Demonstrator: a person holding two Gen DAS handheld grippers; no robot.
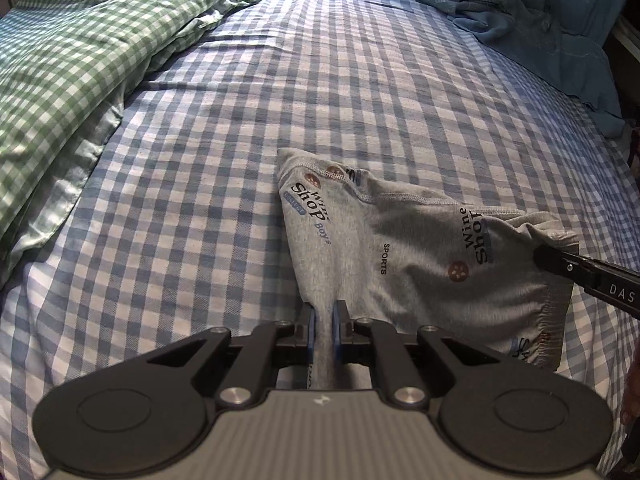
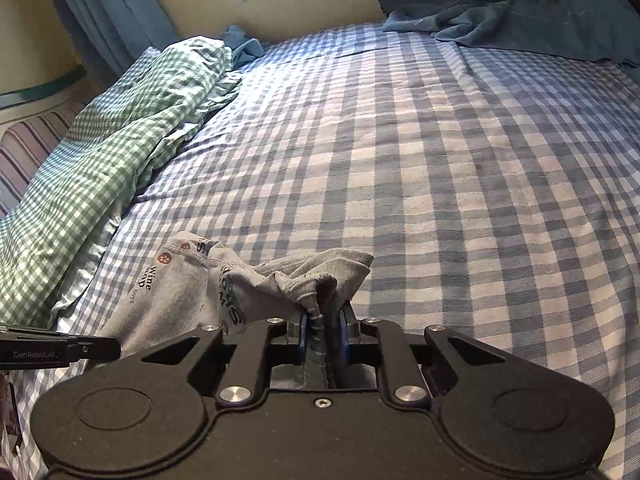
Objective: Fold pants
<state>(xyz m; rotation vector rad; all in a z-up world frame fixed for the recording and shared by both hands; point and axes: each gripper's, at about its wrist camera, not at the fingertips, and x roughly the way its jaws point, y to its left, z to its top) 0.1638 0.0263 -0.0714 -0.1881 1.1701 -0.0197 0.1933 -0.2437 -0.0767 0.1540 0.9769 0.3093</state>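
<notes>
Both my grippers are clamped on the grey printed pants (image 1: 400, 248): left gripper (image 1: 324, 312) pinching one edge, right gripper (image 2: 323, 320) the bunched waistband, over the blue checked bedsheet (image 1: 320, 80).

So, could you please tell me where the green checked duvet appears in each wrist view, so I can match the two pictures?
Left wrist view: the green checked duvet fills the upper left corner, bunched along the left edge of the bed.
Right wrist view: it runs diagonally down the left side, from near the wall to the left edge.
Shared landmark: the grey pants on the blue checked sheet, right of the duvet.
</notes>
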